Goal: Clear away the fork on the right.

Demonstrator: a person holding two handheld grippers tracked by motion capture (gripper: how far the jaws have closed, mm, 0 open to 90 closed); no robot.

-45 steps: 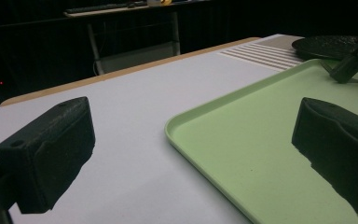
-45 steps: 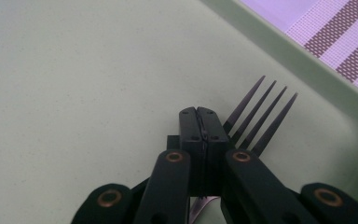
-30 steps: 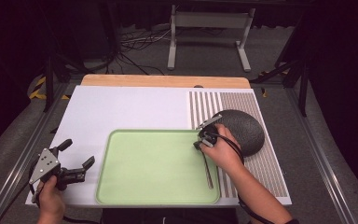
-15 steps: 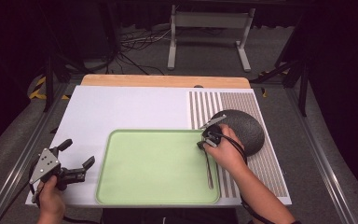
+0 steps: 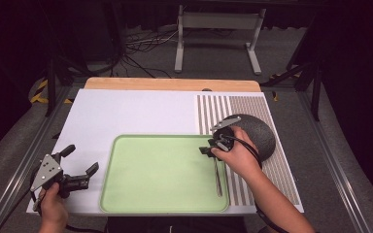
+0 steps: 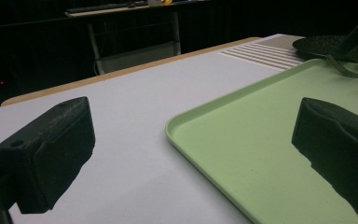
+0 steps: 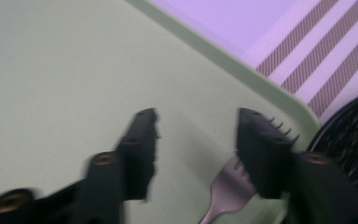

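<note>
Right gripper (image 5: 212, 148) jaws just opened, apart now, nothing pinched; fork (image 5: 217, 178) lies free on the right side of the green tray (image 5: 160, 172), tines by the far right corner under one jaw, near the dark plate (image 5: 255, 133). Left gripper (image 5: 80, 167) jaws wide apart, empty, over white mat (image 5: 126, 111) left of tray

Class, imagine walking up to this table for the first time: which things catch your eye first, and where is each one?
The pale green tray dominates the near middle of the white board. A fork lies along its right side, tines toward the right gripper, whose jaws have just opened above it and grip nothing. Behind that hand, a dark speckled plate sits on the striped mat.
</note>
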